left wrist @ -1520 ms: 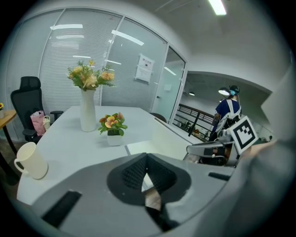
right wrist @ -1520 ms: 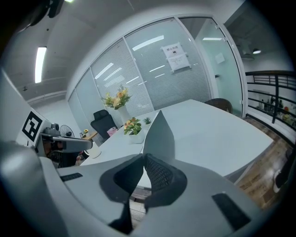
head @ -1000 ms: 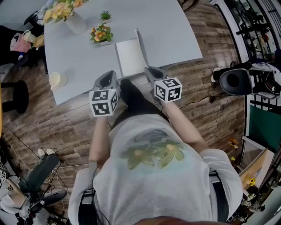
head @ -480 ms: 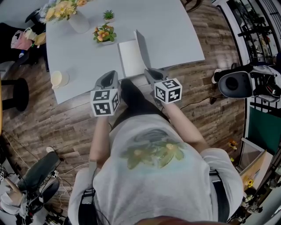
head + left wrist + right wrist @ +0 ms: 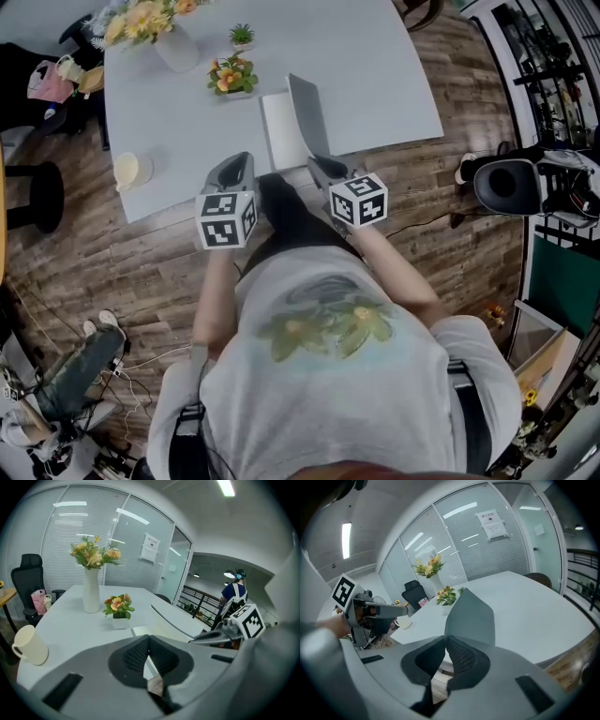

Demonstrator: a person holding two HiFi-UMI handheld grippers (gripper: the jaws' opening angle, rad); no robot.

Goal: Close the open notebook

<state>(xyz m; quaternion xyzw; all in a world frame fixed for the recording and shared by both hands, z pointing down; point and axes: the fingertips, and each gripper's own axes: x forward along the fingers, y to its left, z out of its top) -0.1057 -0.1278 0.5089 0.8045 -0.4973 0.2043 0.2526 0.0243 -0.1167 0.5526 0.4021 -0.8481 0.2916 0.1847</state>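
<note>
Right gripper [image 5: 445, 638], its jaws pinched on the near edge of the grey cover [image 5: 471, 616] of the open notebook [image 5: 281, 136], holds that cover raised and tilted over the white page [image 5: 143, 631]. The notebook lies at the near edge of a pale table [image 5: 375, 66]. Left gripper [image 5: 149, 638] hovers just left of the notebook, jaws pressed together with nothing between them. Beyond the notebook stand a small potted flower [image 5: 232, 75] and a vase of flowers [image 5: 173, 42]; a cream mug [image 5: 129, 171] sits well apart at the table's left corner
</note>
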